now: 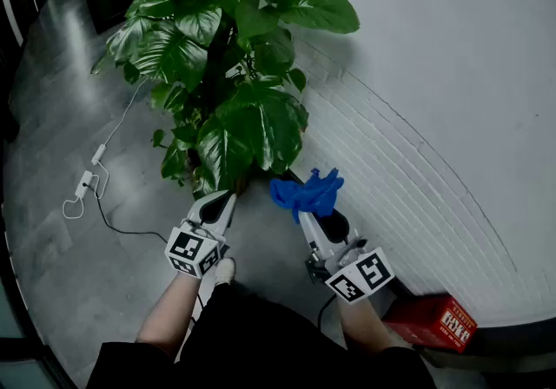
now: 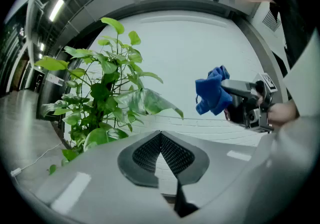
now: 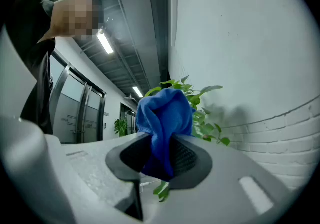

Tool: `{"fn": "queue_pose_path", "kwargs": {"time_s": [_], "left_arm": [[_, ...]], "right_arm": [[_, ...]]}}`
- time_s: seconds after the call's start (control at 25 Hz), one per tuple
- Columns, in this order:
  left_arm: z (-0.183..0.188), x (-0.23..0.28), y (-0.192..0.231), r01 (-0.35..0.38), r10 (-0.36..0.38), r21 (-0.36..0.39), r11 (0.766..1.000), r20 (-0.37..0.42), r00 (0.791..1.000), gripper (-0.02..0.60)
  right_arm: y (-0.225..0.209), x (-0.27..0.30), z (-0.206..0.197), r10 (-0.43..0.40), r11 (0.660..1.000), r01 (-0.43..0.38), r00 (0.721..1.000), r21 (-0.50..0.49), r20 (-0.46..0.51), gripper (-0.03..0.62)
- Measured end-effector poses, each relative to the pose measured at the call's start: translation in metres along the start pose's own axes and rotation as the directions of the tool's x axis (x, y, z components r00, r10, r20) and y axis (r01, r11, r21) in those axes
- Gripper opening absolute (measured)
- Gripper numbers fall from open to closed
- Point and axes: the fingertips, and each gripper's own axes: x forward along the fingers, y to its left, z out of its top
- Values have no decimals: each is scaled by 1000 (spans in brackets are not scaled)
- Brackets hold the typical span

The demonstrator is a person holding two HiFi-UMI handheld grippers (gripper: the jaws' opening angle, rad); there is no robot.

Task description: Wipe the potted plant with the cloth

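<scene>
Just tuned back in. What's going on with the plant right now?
A person stands at a leafy potted plant beside a white brick wall, with a gripper in each hand. The right gripper is shut on a bunched blue cloth, held up close to the lower leaves but clear of them. The left gripper is shut and empty, pointing toward the plant. No leaf is being wiped yet.

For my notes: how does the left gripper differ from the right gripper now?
The left gripper has its fingers shut on nothing; the right gripper has its fingers shut on the blue cloth. The left gripper sits close to the potted plant, the right gripper nearer the brick wall. Both point toward the plant.
</scene>
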Motion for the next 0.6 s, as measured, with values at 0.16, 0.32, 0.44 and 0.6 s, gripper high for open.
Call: {"fn": "queue_pose_path", "kwargs": {"time_s": [0.16,0.32,0.44,0.6], "left_arm": [[-10,34,35,33,-30,32,999,-66,997,6],[-22,80,57,59,-54,46,997,-98,994,5],[-23,113,63,90,-84,65,994,-92,992,5],[-19,151,67,124,-120,61,990,-77,990,6]], "right_arm": [[-21,30,13,-57,998,56,997,18,54,103],[-35,51,32,-119,993,121,989,-11,93,101],[-39,61,39,-158,986,163,982,-42,103,103],[-46,71,34,-187,980,192,978,-57,91,102]]}}
